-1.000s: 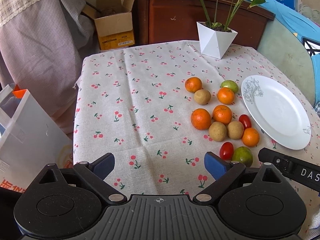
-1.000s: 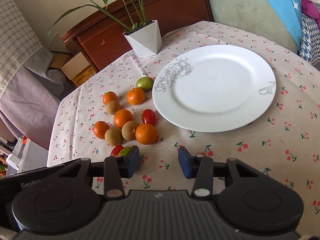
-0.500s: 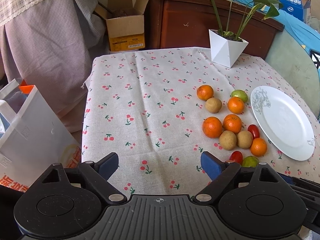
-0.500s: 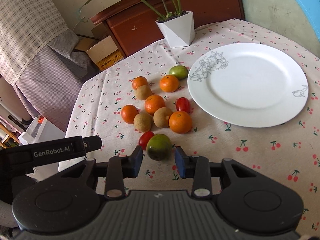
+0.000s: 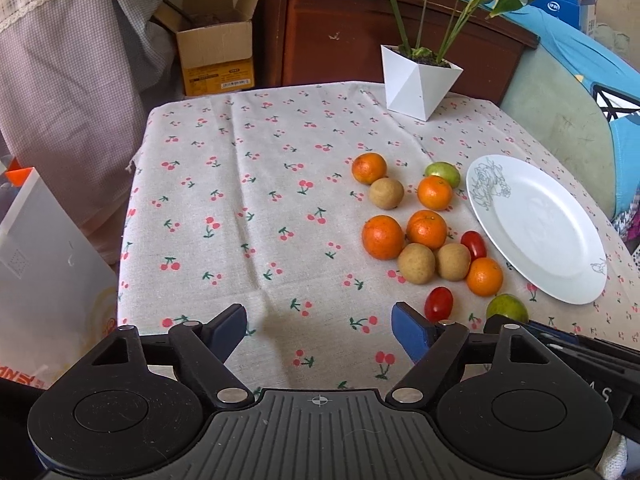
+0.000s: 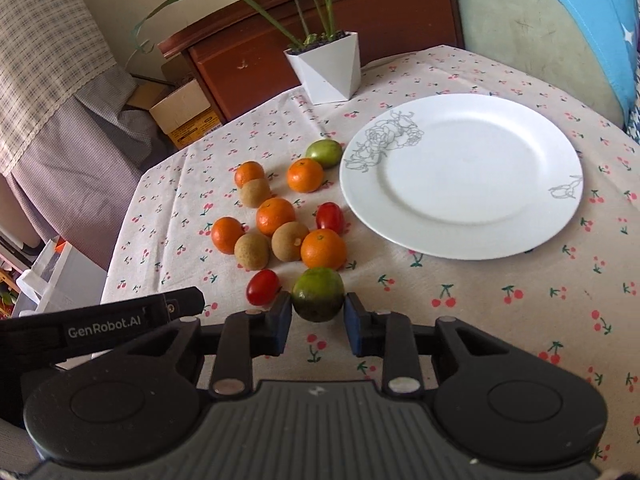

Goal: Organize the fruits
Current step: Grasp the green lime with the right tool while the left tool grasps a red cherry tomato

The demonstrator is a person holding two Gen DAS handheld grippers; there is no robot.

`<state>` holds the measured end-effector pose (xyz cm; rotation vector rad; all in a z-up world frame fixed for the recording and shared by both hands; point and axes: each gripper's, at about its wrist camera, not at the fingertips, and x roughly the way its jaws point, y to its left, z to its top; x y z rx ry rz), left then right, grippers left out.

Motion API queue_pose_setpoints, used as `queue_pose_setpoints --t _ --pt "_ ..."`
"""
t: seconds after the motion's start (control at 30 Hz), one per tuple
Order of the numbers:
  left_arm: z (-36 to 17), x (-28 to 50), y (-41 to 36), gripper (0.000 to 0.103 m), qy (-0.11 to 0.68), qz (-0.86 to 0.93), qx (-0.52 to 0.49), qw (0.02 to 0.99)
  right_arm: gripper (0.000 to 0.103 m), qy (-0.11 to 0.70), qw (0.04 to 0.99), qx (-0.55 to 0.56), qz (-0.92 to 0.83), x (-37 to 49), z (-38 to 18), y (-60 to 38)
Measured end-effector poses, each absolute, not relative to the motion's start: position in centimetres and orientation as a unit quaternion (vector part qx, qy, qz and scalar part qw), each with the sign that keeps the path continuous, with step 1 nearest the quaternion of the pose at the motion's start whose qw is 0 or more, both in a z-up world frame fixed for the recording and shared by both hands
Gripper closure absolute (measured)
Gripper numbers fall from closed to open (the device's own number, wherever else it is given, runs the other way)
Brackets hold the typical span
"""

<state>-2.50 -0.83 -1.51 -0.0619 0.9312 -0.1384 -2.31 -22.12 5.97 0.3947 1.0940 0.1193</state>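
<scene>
A cluster of fruit lies on the cherry-print cloth: several oranges (image 6: 323, 249), three brown round fruits (image 6: 251, 251), two red tomatoes (image 6: 262, 287) and a far green fruit (image 6: 325, 153). To their right sits an empty white plate (image 6: 460, 176) (image 5: 536, 228). My right gripper (image 6: 318, 318) is closing on the near green fruit (image 6: 318, 294) (image 5: 507, 307), which rests on the cloth with a blue pad touching each side. My left gripper (image 5: 318, 316) hovers over bare cloth left of the cluster. Its jaws are closing and nothing is between them.
A white pot with a plant (image 5: 420, 84) (image 6: 328, 68) stands at the table's far side, before a wooden cabinet (image 5: 340, 32). Off the left edge are a cardboard box (image 5: 216, 56) and a white bag (image 5: 40, 260). A cushioned seat (image 6: 540, 40) borders the right.
My right gripper has come up to the near green fruit and its jaws have narrowed until they touch it. The left gripper's jaws have narrowed a little.
</scene>
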Motion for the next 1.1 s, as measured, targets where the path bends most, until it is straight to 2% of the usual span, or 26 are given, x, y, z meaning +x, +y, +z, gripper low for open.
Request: queue_pose_setpoints --t 0.1,0.37,0.43,0.8,1.1 --pt "-1.9 -2.5 -2.0 0.036 0.452 -0.085 -0.026 0.888 0.075 0.516 0.834 0.188 0.043 -2.5 6.1 -22.9" --pt "-2.4 -2.5 -4.5 0.05 0.438 -0.12 -0.013 0.891 0.075 0.528 0.824 0.204 0.019 -2.8 5.4 -24.4" --pt "-2.5 -2.5 -5.0 0.057 0.431 -0.128 -0.007 0.893 0.075 0.529 0.821 0.214 0.016 -2.8 5.2 -24.7" --pt "-2.1 -2.8 -6.0 0.061 0.414 -0.165 -0.026 0.895 0.074 0.523 0.822 0.224 0.016 -2.8 4.9 -25.3" --pt "-2.9 -2.2 -7.0 0.081 0.412 -0.179 -0.026 0.893 0.074 0.519 0.824 0.228 0.021 -2.9 4.8 -25.5"
